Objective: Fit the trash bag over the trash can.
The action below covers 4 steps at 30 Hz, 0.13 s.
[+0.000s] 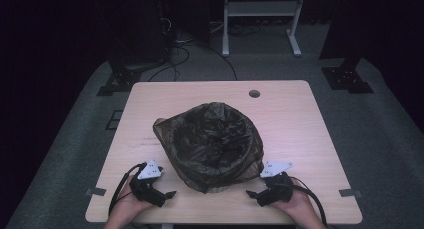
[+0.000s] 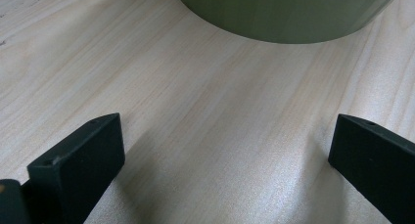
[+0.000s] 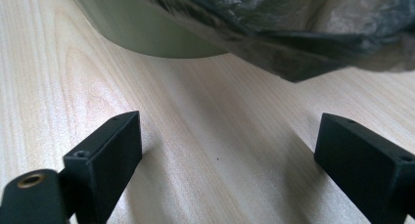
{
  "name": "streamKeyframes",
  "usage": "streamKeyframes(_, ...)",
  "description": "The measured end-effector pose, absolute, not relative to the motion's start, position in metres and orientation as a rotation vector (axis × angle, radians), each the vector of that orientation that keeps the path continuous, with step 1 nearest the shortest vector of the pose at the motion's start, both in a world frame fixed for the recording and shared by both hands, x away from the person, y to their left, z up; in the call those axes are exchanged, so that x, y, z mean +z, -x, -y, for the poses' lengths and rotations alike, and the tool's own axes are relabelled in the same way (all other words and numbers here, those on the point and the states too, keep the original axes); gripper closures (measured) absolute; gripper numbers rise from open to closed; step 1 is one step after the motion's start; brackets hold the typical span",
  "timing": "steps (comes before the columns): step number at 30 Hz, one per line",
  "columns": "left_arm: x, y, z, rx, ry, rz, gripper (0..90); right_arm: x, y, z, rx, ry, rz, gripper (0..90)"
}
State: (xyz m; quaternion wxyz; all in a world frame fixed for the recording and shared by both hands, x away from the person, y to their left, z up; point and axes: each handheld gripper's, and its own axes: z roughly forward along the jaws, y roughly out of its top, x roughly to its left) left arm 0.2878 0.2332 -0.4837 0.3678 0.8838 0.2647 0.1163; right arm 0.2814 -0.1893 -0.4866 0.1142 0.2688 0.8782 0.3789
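A round olive-green bin is seen standing near the middle of the pale wooden surface, lined with a dark, translucent plastic bag whose top is folded out over the rim and hangs loosely down the outside wall. The left hand-held gripper is held low at the front edge, just left of the bin, with its jaws spread wide and nothing between them; the right hand-held gripper is held likewise at the bin's right, jaws wide apart and empty, and in its own view a drooping fold of the bag is seen overhanging the bin wall. The bag is judged to be thin, light, limp and somewhat slippery, likely to crumple and to tear if pulled hard; the bin is judged stiff and light, so it may slide. The hanging edge of film at either side is judged the best place to be pinched.
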Motion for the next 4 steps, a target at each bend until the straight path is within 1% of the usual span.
streamKeyframes(4, -0.4837, -0.2878, -0.2332, 0.299, -2.27, -0.68, 0.0, -0.4866, -0.2814, 0.1893, 1.111, -0.788, -2.575, 9.3)
